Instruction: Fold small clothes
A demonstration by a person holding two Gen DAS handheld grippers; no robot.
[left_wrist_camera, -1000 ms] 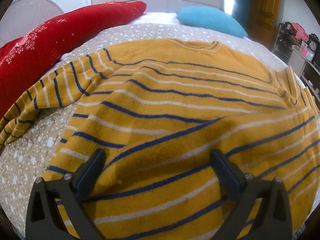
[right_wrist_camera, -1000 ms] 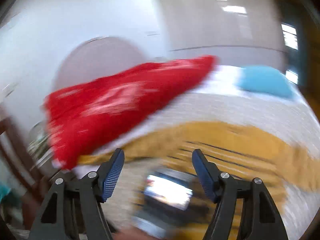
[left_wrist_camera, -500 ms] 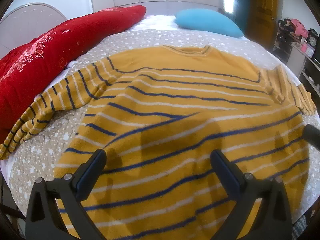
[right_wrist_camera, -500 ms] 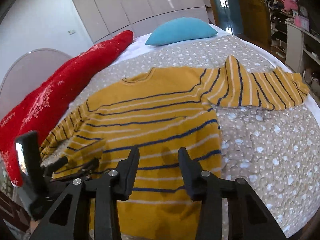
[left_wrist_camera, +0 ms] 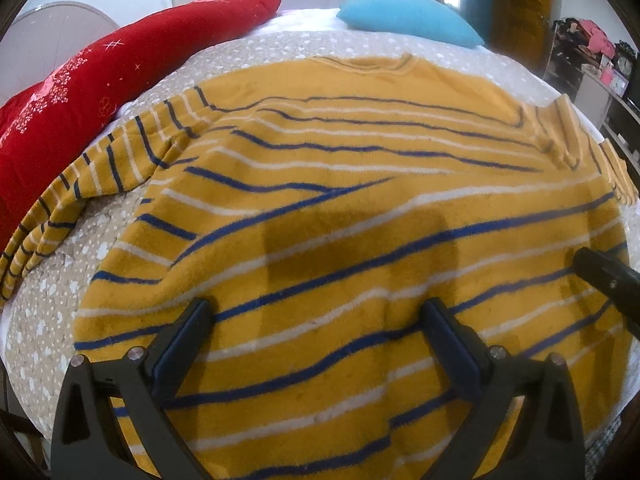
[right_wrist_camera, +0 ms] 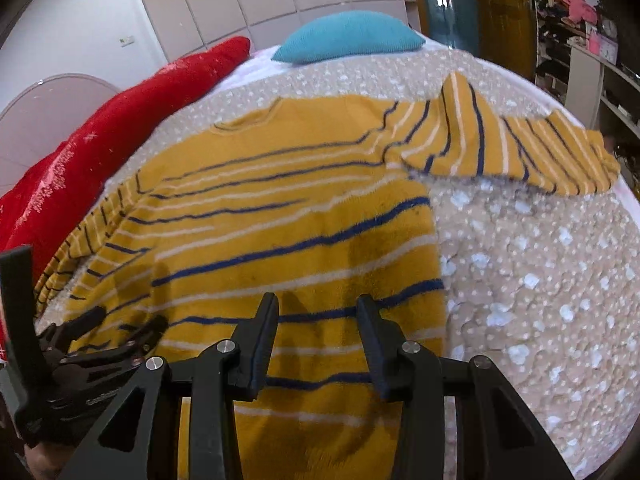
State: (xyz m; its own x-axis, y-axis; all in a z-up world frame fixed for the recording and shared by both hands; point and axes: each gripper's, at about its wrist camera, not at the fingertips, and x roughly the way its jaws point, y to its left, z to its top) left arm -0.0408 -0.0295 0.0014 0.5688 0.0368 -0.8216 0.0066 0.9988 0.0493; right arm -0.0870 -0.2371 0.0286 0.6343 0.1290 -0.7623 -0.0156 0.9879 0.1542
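Note:
A mustard-yellow sweater [left_wrist_camera: 340,184] with blue and white stripes lies spread flat on the bed, collar away from me, sleeves out to both sides. My left gripper [left_wrist_camera: 316,320] is open and empty, just above the sweater's hem near its left part. My right gripper [right_wrist_camera: 318,312] is open and empty over the hem's right part; the sweater [right_wrist_camera: 280,208] fills that view's middle. The right sleeve [right_wrist_camera: 520,148] lies out to the right. The left gripper [right_wrist_camera: 80,344] shows at the lower left of the right wrist view.
The bed has a beige spotted cover [right_wrist_camera: 540,280]. A long red pillow [left_wrist_camera: 80,92] lies along the left side, and a blue pillow [left_wrist_camera: 404,16] at the head. Shelves with clutter [left_wrist_camera: 592,52] stand to the right of the bed.
My right gripper swung from facing the red pillow to facing the sweater's hem, and its jaws narrowed. My left gripper pulled back a little from the sweater. The sweater lies flatter.

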